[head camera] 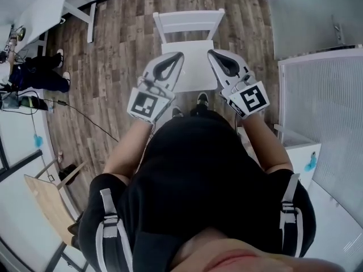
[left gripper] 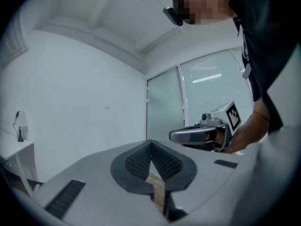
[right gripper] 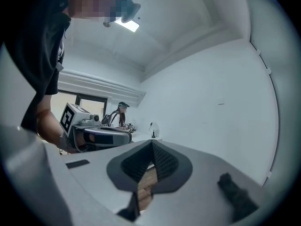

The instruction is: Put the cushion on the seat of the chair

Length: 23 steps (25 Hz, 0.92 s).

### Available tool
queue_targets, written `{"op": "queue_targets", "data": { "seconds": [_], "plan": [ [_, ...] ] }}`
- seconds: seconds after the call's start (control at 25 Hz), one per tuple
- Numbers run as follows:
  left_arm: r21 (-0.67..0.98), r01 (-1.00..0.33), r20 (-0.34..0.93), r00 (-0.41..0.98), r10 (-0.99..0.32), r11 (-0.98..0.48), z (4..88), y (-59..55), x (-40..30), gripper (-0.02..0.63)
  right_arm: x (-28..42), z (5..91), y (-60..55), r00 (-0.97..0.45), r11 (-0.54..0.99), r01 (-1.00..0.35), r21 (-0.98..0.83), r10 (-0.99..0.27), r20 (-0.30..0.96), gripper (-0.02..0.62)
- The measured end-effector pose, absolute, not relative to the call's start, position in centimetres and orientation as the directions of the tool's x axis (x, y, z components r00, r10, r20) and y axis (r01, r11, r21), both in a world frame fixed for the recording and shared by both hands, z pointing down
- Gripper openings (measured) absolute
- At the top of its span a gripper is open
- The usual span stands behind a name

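black shirt [head camera: 198, 169] and harness straps fill the bottom of the head view, and two bare forearms are stretched forward from them. the left hand-held gripper [head camera: 180, 54] and the right hand-held gripper [head camera: 210, 52] are held side by side, near each other but apart, each with its marker cube [head camera: 144, 103] turned up toward the camera. in each gripper view the dark ribbed pads are seen pressed together at the tips, with nothing pinched; only a thin sliver of wood is seen through the slit behind them. both tools are pointed roughly level, at pale walls, and each is seen from the side in the other's view. a white chair [head camera: 188, 20] is placed on the plank floor [head camera: 125, 50] directly ahead of the person's shoes [head camera: 202, 99], its backrest on the far side. its seat [head camera: 198, 67] is seen between and beneath the two tools. the cushion cannot be told apart from that white seat in any view, so its place is left uncertain. at the left edge a second person's dark legs [head camera: 35, 75] are seen beside a white surface [head camera: 34, 10], and a cable [head camera: 85, 118] is trailed across the floor.
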<state>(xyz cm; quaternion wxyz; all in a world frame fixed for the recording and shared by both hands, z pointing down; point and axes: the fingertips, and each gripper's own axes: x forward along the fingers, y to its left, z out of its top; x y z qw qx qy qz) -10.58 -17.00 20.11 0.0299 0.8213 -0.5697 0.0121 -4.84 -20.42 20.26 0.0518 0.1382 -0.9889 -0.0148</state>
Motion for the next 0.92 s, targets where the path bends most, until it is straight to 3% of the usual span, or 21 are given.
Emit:
{"op": "queue_targets", "data": {
  "seconds": [0.92],
  "plan": [
    [0.050, -0.954, 0.038, 0.298, -0.954, -0.296, 20.1, -17.0, -12.0, 0.011, -4.5, 20.7, -20.7, -0.953, 0.957, -0.283, 0.063, -0.288, 0.094, 0.015]
  ]
}}
